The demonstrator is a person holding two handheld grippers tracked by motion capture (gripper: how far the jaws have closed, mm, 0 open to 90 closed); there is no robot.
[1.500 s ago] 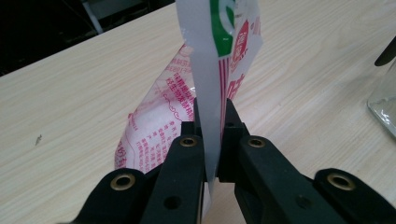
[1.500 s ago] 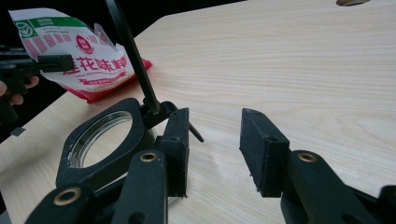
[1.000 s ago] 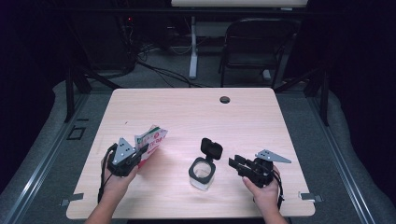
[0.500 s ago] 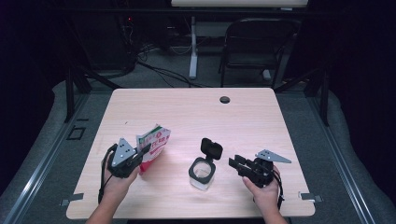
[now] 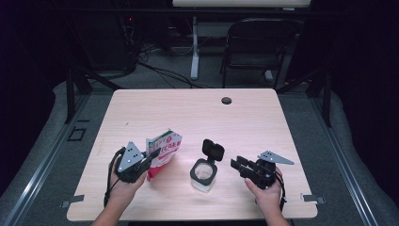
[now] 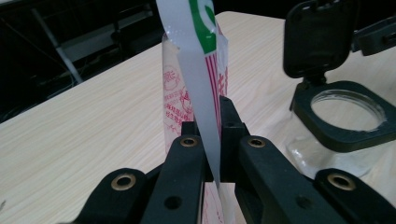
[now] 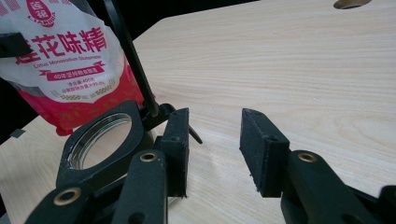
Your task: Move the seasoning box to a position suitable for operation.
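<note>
Shifted bag, jaws clamped.

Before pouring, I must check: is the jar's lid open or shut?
Open. The jar has its black lid flipped up on the hinge, leaving the mouth uncovered.

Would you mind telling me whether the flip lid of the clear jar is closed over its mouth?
No, the black lid stands hinged upright behind the open mouth of the clear jar in the high view.
</note>
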